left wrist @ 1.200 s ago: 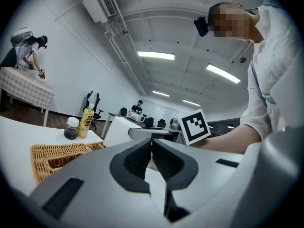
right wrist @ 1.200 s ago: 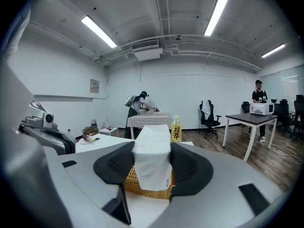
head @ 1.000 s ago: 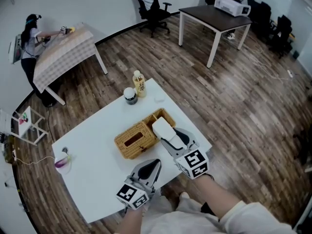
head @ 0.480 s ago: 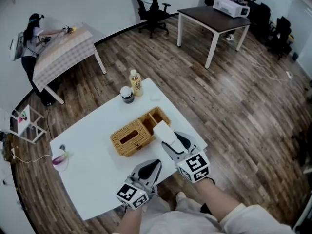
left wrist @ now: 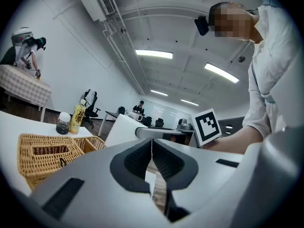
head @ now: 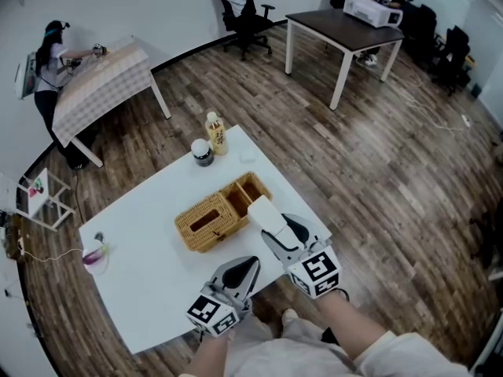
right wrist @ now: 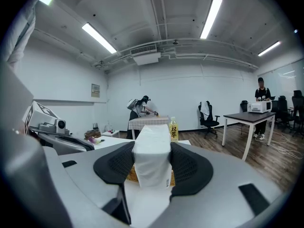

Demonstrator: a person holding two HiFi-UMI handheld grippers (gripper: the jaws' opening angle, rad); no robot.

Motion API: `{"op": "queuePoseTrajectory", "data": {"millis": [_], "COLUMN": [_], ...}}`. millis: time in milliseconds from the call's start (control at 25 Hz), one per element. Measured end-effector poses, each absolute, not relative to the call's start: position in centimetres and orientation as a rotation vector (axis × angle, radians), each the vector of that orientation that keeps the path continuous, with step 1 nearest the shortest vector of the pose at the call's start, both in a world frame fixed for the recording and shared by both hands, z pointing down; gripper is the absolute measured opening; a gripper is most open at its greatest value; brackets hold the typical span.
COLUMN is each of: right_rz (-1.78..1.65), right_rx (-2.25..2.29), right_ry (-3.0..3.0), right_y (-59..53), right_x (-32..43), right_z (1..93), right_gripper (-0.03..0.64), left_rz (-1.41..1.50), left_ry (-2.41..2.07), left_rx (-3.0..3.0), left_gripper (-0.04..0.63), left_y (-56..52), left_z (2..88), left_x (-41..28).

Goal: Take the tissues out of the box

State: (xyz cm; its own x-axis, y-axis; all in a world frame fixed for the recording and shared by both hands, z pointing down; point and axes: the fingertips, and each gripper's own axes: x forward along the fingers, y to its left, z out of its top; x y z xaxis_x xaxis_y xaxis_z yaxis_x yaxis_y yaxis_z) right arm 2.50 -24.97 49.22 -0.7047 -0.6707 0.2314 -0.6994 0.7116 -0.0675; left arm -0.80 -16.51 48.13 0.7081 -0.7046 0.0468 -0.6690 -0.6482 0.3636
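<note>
Drawing back toward the near right, the right tongs point(head: 277, 228) have carried the tissue pack point(right wrist: 152, 160) a little further from the wicker box point(head: 206, 222) than it was a second ago. Then the white pack overlapped the box's open end compartment point(head: 245, 191). Now it sits just off the box's right near corner, over the right part of the desk point(head: 149, 273). The pads stand wide but press on both flanks of the pack, which is upright between them, and that hold looks no different from a moment ago. The left tongs point(left wrist: 152, 148) are closed on nothing, their tips meeting, and have kept their place near the person, near and left of the box, taking no part. The box itself has not visibly shifted on the desk, with the bottle point(head: 214, 133) and dark jar point(head: 202, 152) on its far side. For the task this probably means the main step is done: the tissues are clear of the box and in the air. What seems left is to set the pack down on a bare stretch of desk and let go. Whether anything remains inside the box under its slotted lid cannot be seen from here.
</note>
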Motion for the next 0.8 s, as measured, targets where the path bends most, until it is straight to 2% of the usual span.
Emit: {"op": "queuePoseTrajectory", "data": {"millis": [800], "right_rz": [0.209], "right_rx": [1.068], "right_ry": [-2.749], "right_y": [-25.14], "right_x": [2.35], "right_z": [48.98], "right_gripper": [0.245], "left_rz": [-0.132], "left_ry": [-1.079], "left_rx": [2.56], "left_gripper": [0.006], "left_y": [-17.34], "left_z": [47.89], "left_x": [-0.57]}}
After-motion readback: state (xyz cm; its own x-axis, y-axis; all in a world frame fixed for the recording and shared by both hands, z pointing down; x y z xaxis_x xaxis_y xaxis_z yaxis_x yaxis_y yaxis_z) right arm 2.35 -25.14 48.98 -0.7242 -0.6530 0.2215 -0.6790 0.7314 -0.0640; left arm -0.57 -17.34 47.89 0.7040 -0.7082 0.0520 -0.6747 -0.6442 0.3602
